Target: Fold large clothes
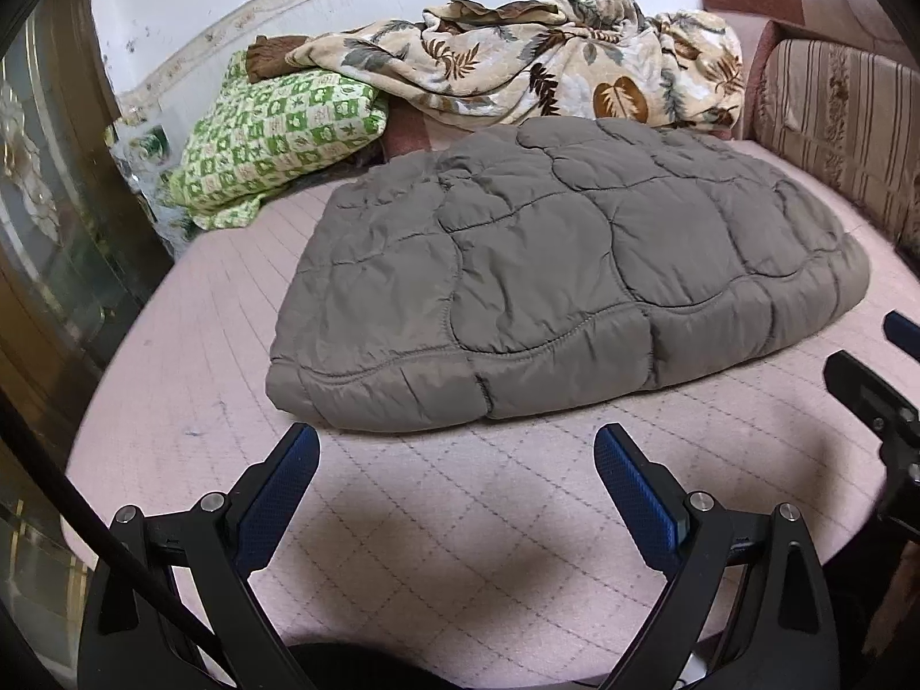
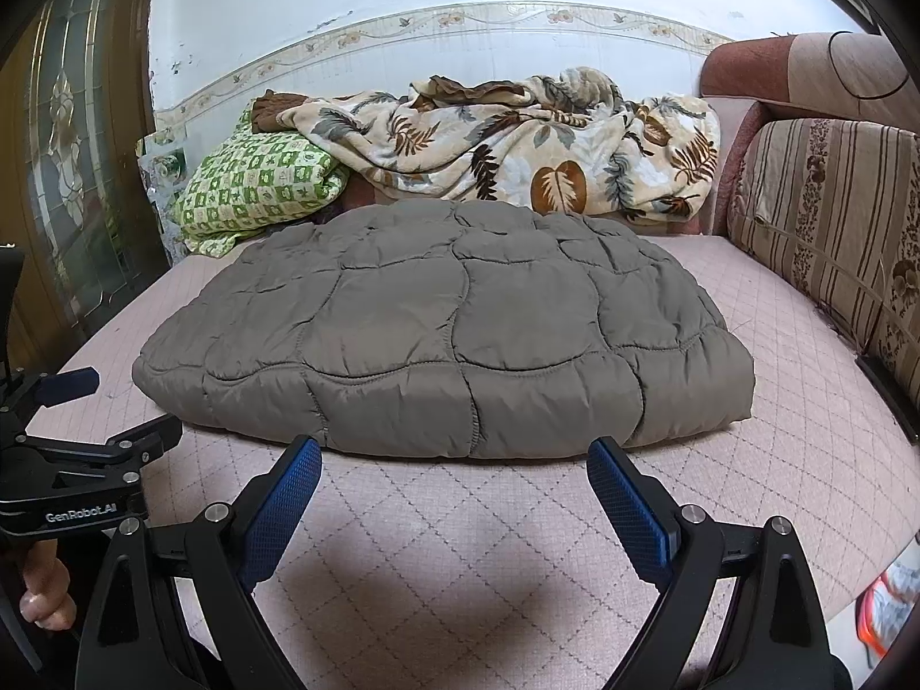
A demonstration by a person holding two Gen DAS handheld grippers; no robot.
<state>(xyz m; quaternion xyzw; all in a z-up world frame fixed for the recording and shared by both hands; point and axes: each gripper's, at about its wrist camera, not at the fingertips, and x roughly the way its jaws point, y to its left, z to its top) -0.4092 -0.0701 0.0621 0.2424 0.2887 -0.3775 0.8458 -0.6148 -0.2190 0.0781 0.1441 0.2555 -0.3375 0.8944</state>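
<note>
Two tools hang over a pink quilted bed, both with blue-padded jaws spread wide and gripping nothing; the left tool [image 1: 457, 443] sits just short of the near edge of a grey quilted coat [image 1: 569, 276], toward its left corner; the right tool [image 2: 454, 457] sits just short of the same near edge, toward its right half. Between and beyond them the coat lies flat and already doubled over, thick and puffy, its long axis running left to right across the bed [image 2: 805, 431]; its near hem faces both tools squarely. Neither tool touches the cloth; each seems about equally near, so the next fold probably needs both, one per near corner, lifting away toward the wall. Farther back, left to right, lie a green checked pillow [image 2: 259, 190], a leaf-print blanket [image 2: 517, 149], and a striped sofa cushion [image 2: 828, 207].
</note>
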